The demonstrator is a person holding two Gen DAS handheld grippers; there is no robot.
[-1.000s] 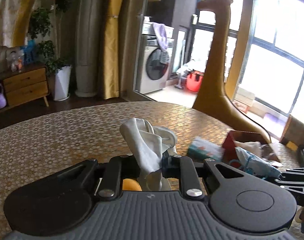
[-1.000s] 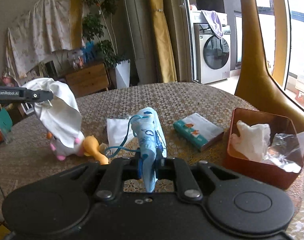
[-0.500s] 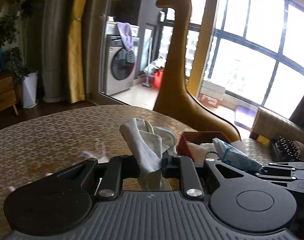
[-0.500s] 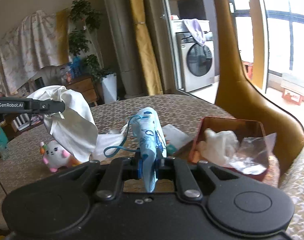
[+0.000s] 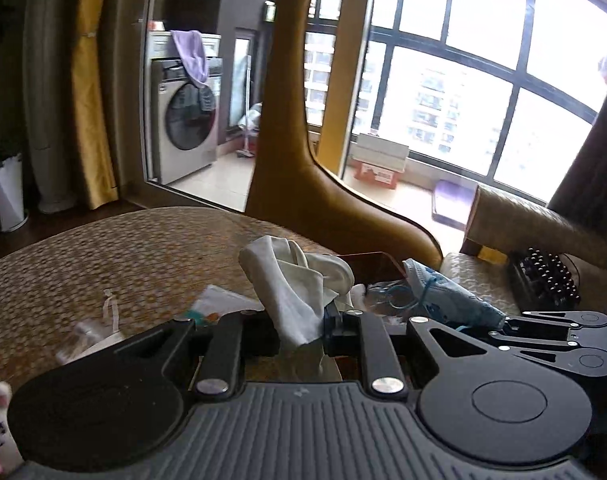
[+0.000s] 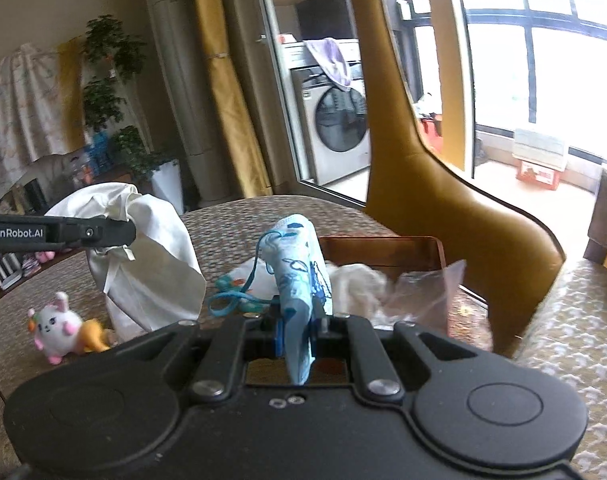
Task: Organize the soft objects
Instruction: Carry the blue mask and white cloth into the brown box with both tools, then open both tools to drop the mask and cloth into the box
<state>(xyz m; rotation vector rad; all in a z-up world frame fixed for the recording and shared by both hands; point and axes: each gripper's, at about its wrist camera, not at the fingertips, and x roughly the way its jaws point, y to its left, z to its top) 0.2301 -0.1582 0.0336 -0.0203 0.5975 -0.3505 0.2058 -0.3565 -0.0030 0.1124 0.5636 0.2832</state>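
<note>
Blue printed fabric of a child's face mask point(image 6: 299, 292) is standing upright in the right gripper point(image 6: 297, 332), whose jaws are pinching its lower edge while the ear loop point(image 6: 231, 302) is dangling loose to the left. In the other view the left gripper point(image 5: 303, 334) is pinching a white cloth point(image 5: 291, 288), its jaws pressed onto the bunched fabric so that the rest is drooping below them. Both loads are being carried above the woven tabletop point(image 6: 243, 220) toward the brown box point(image 6: 383, 246), which already is holding a crumpled white item and a clear plastic bag point(image 6: 427, 292). To do this step well, the person is probably best bringing each gripper fully over the box's opening before spreading the jaws, keeping the two tools from crossing, and letting the hanging loop and cloth tail clear the near rim so nothing drapes outside. Farther left, a plush rabbit point(image 6: 57, 326) and a tissue pack point(image 6: 231, 282) are lying on the table, seemingly waiting their turn.
</note>
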